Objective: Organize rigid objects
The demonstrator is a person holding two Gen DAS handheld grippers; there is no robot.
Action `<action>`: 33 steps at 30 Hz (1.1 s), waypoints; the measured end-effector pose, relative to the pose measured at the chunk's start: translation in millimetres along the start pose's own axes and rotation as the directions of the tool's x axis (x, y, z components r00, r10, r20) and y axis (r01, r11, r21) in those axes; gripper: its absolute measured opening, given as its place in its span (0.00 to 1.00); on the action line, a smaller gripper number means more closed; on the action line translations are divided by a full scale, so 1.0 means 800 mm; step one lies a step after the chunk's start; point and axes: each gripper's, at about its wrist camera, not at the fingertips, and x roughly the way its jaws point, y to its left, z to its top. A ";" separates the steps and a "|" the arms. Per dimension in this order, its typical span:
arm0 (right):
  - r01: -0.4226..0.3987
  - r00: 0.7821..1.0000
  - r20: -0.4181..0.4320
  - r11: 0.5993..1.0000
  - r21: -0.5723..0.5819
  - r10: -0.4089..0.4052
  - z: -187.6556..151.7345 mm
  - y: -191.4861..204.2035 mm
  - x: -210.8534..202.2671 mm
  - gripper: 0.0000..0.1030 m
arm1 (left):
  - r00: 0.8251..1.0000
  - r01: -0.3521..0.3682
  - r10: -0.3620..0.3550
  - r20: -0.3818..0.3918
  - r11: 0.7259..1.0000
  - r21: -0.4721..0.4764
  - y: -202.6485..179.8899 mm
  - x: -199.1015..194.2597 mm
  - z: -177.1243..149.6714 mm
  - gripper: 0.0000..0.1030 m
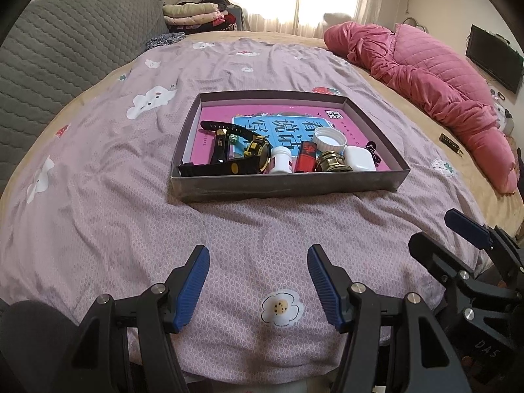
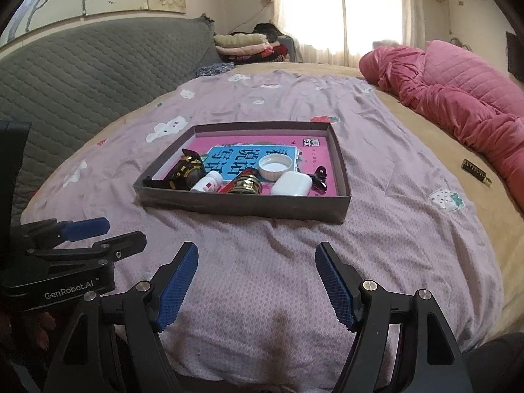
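A bed (image 1: 98, 222) under a lilac printed sheet carries everything. A pink quilt (image 1: 425, 78) lies bunched along its far right edge. Near the middle of the sheet sits a shallow grey box (image 1: 288, 185), and a pink and blue book (image 1: 285, 121) lies flat on its floor. The small things crowd along the box's near wall: a black and gold watch (image 1: 252, 155) at the near left corner, then a white pill bottle (image 1: 281, 160), a red lighter (image 1: 306, 157), a brass piece (image 1: 332, 162) and a white earbud case (image 1: 360, 159) toward the right. A white ribbed cap (image 1: 329, 140) rests just behind them, and a black clip (image 2: 319, 178) lies by the right wall.

One small dark and gold item (image 2: 475, 172) lies outside the box, near the bed's right edge, beside the quilt.

The left gripper (image 1: 258, 288) and right gripper (image 2: 257, 286) hover over the near edge of the sheet, both with jaws wide and empty.

The sorting looks nearly complete. The likely next move is for the right gripper to reach to that stray item and close low on it, since the soft bedding may give.
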 end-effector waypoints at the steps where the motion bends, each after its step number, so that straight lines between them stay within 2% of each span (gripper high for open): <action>1: 0.001 1.000 -0.002 1.000 0.002 -0.001 -0.001 -0.001 0.001 0.73 | 1.000 -0.001 0.001 0.000 1.000 0.000 0.000 0.000 0.000 0.60; 9: 0.011 1.000 -0.006 1.000 0.030 -0.010 -0.002 -0.010 0.006 0.73 | 1.000 -0.008 0.008 -0.009 1.000 -0.006 0.003 0.005 0.000 0.60; 33: 0.002 1.000 -0.009 1.000 0.004 -0.002 -0.004 -0.002 0.010 0.73 | 1.000 -0.011 0.011 -0.026 1.000 -0.020 0.009 0.017 -0.001 0.60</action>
